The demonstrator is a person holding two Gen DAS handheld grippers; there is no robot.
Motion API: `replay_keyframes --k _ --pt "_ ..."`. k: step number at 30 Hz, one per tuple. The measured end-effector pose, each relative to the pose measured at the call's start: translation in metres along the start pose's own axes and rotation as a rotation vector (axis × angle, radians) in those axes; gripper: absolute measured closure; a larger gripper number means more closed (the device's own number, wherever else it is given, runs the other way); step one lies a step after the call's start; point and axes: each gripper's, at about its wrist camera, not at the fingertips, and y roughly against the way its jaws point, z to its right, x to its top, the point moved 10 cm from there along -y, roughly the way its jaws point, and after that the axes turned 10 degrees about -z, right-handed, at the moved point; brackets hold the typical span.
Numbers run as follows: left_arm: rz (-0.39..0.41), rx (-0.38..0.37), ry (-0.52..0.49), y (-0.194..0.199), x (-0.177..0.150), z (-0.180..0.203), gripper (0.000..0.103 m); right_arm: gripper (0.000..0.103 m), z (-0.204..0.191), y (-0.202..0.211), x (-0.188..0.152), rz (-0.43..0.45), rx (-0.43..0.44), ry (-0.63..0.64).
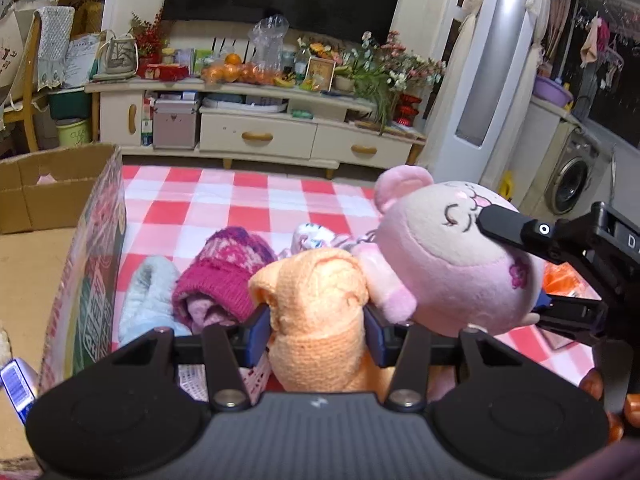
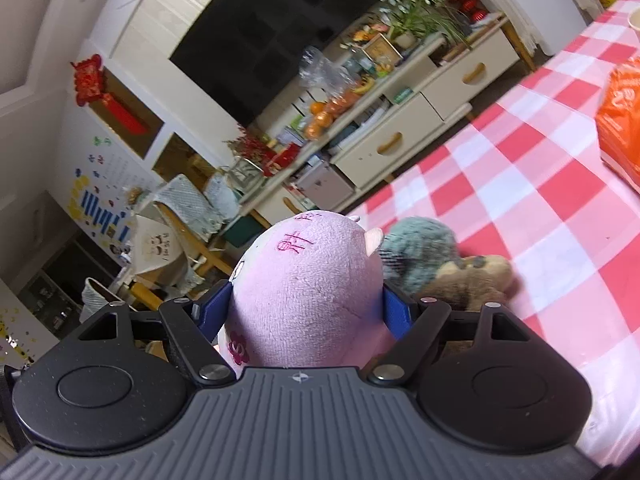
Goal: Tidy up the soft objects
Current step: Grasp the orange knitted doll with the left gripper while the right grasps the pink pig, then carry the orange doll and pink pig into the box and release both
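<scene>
An orange knitted soft piece (image 1: 320,312) stands between the blue pads of my left gripper (image 1: 318,332), which is shut on it just above the red-and-white checked tablecloth (image 1: 248,200). To its right is a pink plush animal (image 1: 448,264) with a cream face, held off the table. One black finger (image 1: 508,228) of my right gripper lies across its face. In the right wrist view the plush's pink head (image 2: 308,292) fills my right gripper (image 2: 306,308), whose widely spread blue pads press on both its sides.
A magenta knitted hat (image 1: 224,276), a pale blue fluffy piece (image 1: 148,300) and a white patterned cloth (image 1: 312,236) lie on the table. An open cardboard box (image 1: 96,240) stands at the left. A grey-green fluffy thing (image 2: 420,256), a brown plush (image 2: 472,280) and an orange bag (image 2: 624,120) lie beyond the pink plush.
</scene>
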Motion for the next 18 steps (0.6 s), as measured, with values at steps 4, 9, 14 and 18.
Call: replay_keyframes --k 4,9,14,18 --pt "0.044 -0.012 0.007 0.013 0.006 -0.004 0.055 0.006 -0.013 0.007 0.003 0.024 0.021 0.044" --pt "0.085 -0.016 0.011 0.028 0.009 -0.011 0.055 0.006 -0.026 0.012 0.005 0.040 0.036 0.091" --pt "0.131 -0.019 0.026 0.046 0.014 -0.023 0.055 0.006 -0.036 0.011 0.008 0.058 0.042 0.149" --pt "0.173 -0.011 0.038 0.060 0.018 -0.033 0.055 0.006 -0.046 0.010 0.009 0.071 0.048 0.206"
